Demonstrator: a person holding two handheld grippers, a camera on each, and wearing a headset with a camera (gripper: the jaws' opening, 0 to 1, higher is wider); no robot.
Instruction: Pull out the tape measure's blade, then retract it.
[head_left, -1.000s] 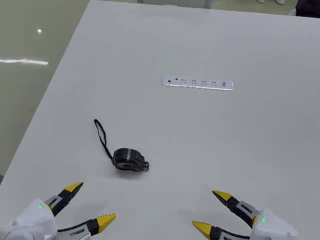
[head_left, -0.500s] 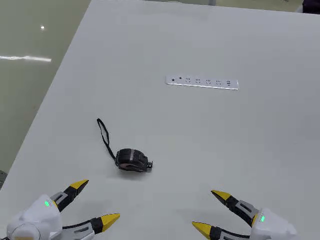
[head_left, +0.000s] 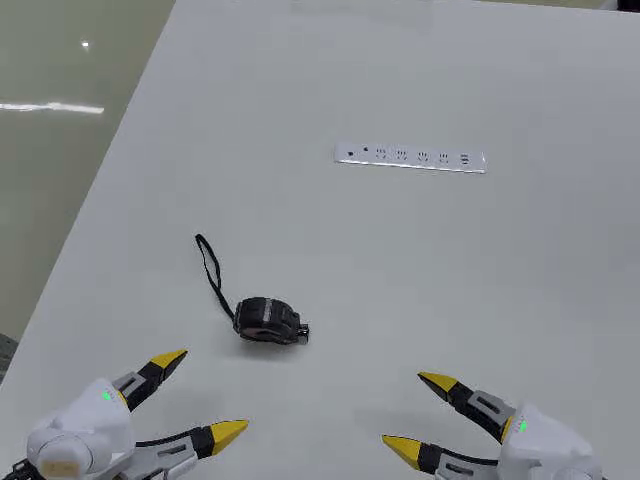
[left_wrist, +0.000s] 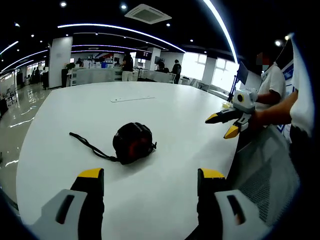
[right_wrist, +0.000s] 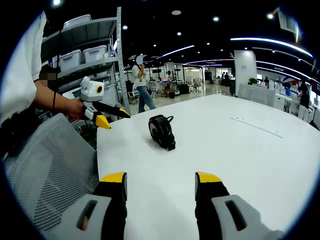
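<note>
Open-plan office space with ceiling light strips surrounds the white surface (head_left: 520, 300). It carries the tape measure (head_left: 268, 321) left of centre, toward the near edge, with its black wrist strap (head_left: 210, 272) trailing to the far left. The blade sits fully inside the case, and its end hook appears to face right. The left hand-held gripper (head_left: 200, 395) and the right hand-held gripper (head_left: 418, 414) hover at the near edge, jaws spread wide and holding nothing, both apart from the case. Recommended procedure: clamp the case body with the left unit, clear of the strap. Then pinch the hook tab with the right unit and draw it straight along the surface. A white power strip (head_left: 410, 158) lies farther away, with markings too small to read. No brand or label is legible on the case.
</note>
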